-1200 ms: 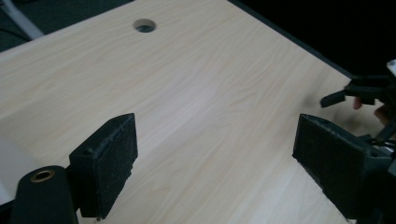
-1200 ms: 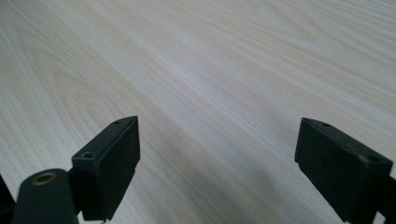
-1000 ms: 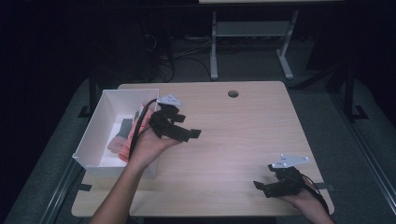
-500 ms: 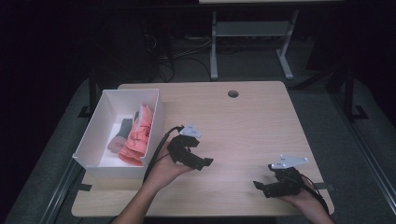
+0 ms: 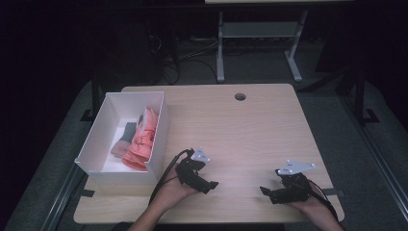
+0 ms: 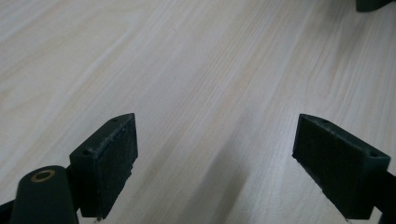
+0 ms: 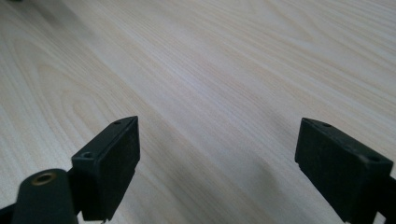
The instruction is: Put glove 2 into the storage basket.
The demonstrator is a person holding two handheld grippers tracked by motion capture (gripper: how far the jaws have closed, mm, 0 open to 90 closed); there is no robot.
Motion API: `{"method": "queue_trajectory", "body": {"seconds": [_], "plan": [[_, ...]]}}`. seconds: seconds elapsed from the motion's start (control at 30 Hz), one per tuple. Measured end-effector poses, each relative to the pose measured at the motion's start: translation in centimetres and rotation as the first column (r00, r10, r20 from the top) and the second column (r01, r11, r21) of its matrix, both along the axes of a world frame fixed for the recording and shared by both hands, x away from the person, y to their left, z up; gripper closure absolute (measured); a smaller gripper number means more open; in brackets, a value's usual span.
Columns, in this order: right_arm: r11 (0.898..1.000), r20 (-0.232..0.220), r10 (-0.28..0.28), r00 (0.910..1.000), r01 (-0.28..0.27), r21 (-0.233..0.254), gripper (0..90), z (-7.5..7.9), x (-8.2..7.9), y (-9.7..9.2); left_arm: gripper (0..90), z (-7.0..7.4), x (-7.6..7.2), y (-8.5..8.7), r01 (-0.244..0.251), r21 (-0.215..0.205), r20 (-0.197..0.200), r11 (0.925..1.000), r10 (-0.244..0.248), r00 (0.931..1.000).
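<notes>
My left claw (image 5: 210, 185) was matte black all over, with a grey three-cornered plate on top and a thin black cable looping away from its body beside my forearm. Its two pads (image 6: 112, 161) were thick black blocks with roughened faces, small screw holes sunk in their tops, and a brass-ringed hole showed on the housing just beside the nearer pad. My right claw (image 5: 266, 192) was built the same, black with its own grey plate. My forearms were bare.
</notes>
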State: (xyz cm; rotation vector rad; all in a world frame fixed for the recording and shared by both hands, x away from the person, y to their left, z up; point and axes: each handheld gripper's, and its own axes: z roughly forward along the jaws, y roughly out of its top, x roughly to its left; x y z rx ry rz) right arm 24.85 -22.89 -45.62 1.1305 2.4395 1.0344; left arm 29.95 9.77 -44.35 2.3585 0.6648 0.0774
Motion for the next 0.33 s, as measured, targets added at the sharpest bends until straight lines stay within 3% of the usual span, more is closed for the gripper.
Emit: {"method": "queue_trajectory", "body": {"seconds": [0.17,0.3,0.33], "plan": [[1.0,-0.003,0.002,1.0,-0.002,0.003,13.8,-0.01,0.02,0.03,13.6,-0.47,-0.28,0.19,0.007,0.006,0.013,1.0,-0.007,0.9999],[1.0,0.001,0.008,1.0,-0.008,0.0,13.7,-0.09,0.08,0.01,13.6,-0.71,-0.33,0.33,-0.01,-0.017,0.005,0.9998,0.01,0.9999],[1.0,0.002,0.009,1.0,-0.009,-0.001,13.7,-0.1,0.1,0.01,13.6,-0.69,-0.24,0.47,0.001,-0.005,0.006,1.0,-0.001,1.0]]}}
